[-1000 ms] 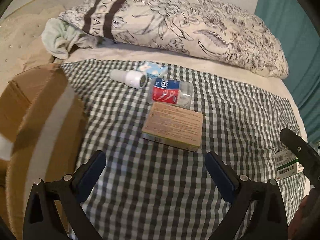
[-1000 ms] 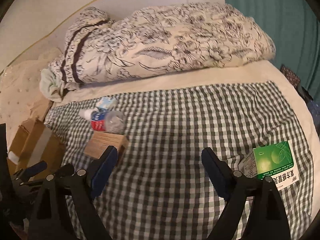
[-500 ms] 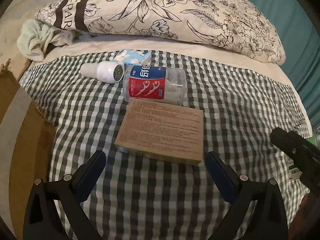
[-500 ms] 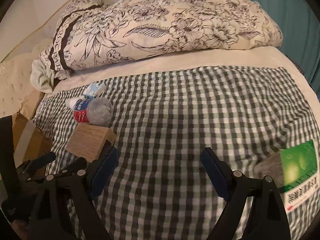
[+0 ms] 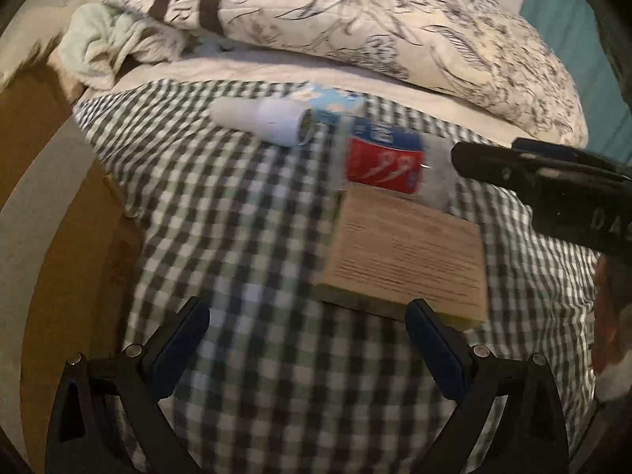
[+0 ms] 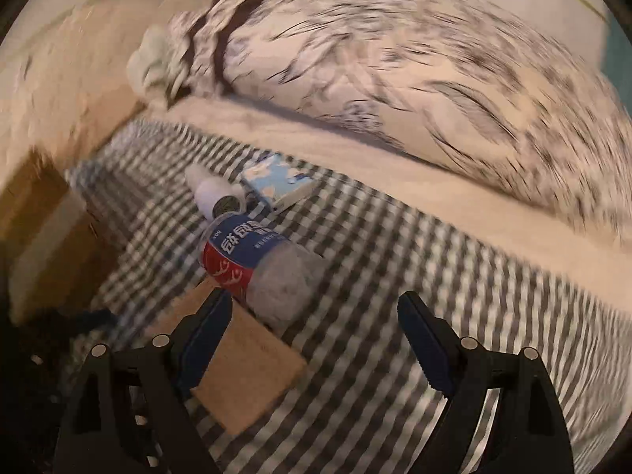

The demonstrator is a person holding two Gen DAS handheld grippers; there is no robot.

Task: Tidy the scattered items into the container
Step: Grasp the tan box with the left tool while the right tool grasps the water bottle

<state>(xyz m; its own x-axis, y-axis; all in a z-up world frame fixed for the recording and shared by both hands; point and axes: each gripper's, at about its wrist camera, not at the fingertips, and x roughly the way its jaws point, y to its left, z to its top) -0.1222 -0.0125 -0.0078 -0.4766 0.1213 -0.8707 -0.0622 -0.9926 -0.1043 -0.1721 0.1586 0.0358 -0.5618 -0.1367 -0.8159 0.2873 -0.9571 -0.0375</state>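
While both tongs [image 5: 308, 351] [image 6: 312, 339] gape wide and empty, the brown box [image 5: 407, 252] lies just ahead.

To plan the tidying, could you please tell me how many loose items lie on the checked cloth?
4: a white bottle, a blue patterned pack behind it, a red-and-blue labelled jar, and a tan box nearest. Others may lie outside both views.
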